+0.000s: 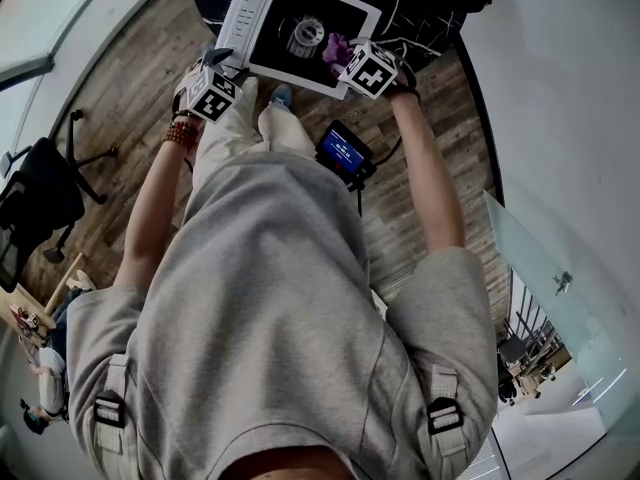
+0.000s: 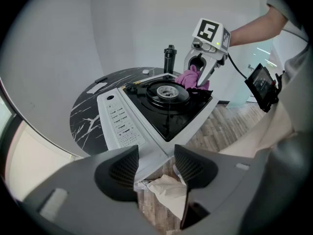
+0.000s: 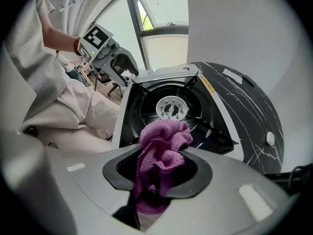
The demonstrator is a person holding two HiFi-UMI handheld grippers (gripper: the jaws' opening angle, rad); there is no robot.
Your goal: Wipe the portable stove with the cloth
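The portable stove [image 1: 245, 13] is white with a black top and round burner [image 3: 171, 106], and sits on a round black marble table [image 1: 420, 8]. My right gripper [image 1: 343, 61] is shut on a bunched purple cloth [image 3: 161, 146] and holds it on the black top beside the burner; the cloth [image 2: 188, 77] also shows in the left gripper view under that gripper [image 2: 199, 83]. My left gripper [image 2: 155, 168] is at the stove's near white corner [image 2: 161, 146], with its jaws closed against that corner. From the right gripper view the left gripper [image 3: 129, 72] sits at the stove's far corner.
A black bottle [image 2: 169, 58] stands at the table's far side, with small white items [image 2: 100, 87] lying on the marble [image 2: 93, 116]. A screen device [image 1: 345, 150] hangs at the person's waist. An office chair [image 1: 40, 198] stands left on the wood floor.
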